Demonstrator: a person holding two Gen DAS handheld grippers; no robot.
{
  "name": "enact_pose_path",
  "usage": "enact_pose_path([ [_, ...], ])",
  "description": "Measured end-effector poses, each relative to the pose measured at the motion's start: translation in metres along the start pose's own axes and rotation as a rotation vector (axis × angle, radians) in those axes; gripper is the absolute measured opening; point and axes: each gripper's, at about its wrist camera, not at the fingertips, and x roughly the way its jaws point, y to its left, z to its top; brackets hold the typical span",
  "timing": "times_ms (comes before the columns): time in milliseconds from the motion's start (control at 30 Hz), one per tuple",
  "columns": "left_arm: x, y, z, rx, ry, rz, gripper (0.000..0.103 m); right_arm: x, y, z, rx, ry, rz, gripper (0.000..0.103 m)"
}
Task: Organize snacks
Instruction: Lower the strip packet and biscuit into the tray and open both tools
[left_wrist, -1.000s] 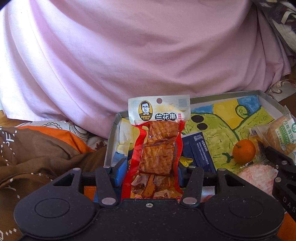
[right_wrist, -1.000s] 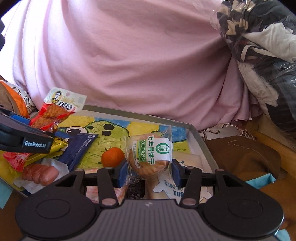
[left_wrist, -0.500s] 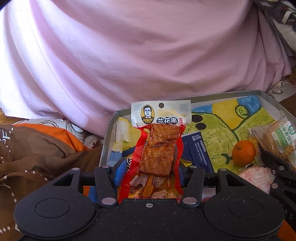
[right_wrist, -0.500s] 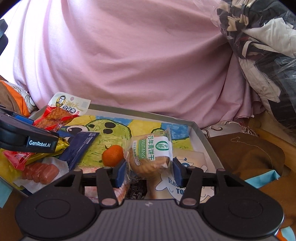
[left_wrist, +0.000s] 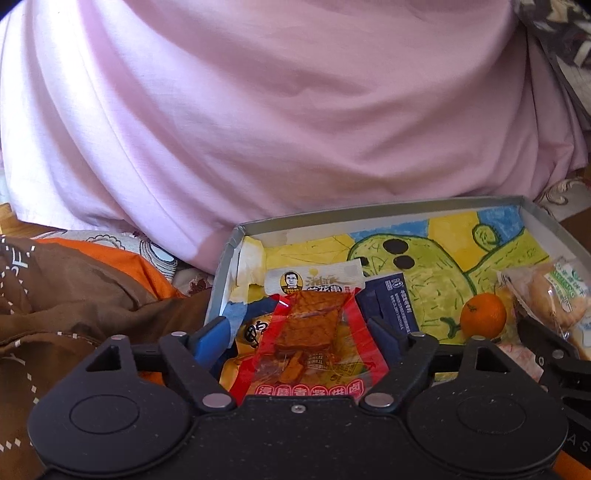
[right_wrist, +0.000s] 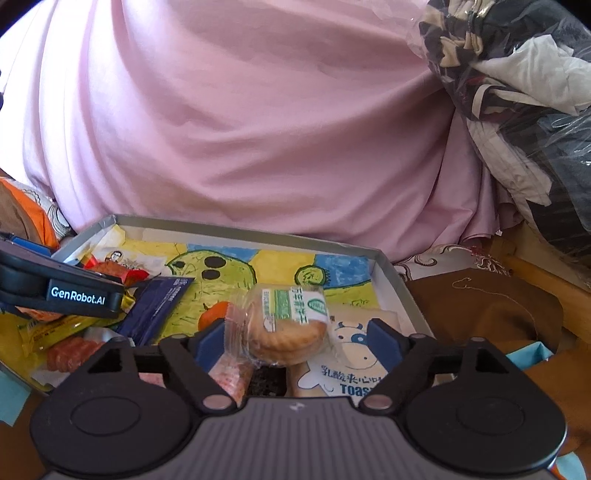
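Now both the left gripper (left_wrist: 295, 332) and right gripper (right_wrist: 297, 338) stand spread. Glossy tofu packet (left_wrist: 308, 332) lies flat by the tray's (left_wrist: 369, 216) left corner; the round crinkly-wrapped biscuit (right_wrist: 286, 334) lies loose.

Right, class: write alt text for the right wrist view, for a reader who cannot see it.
The right gripper stands open around a clear-wrapped round biscuit pack that lies over a toast packet in a shallow tray lined with a child's green drawing. Left of it lie a tangerine, a navy sachet and the left gripper; pink cloth fills the background.
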Motion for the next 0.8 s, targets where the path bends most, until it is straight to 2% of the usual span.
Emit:
enact_pose_path([
  [167,-0.007,0.002,0.003,-0.028,-0.022,0.013,0.093,-0.006,-0.003,0.005,0.010,-0.012,-0.003,0.096],
  [367,-0.019,0.008,0.008,-0.072,-0.043,0.012,0.097,-0.016,-0.008,0.013,0.029,-0.026,-0.001,0.102],
  [800,-0.050,0.017,0.018,-0.132,-0.066,0.002,0.100,-0.043,-0.008,0.031,0.028,-0.058,0.022,0.103],
])
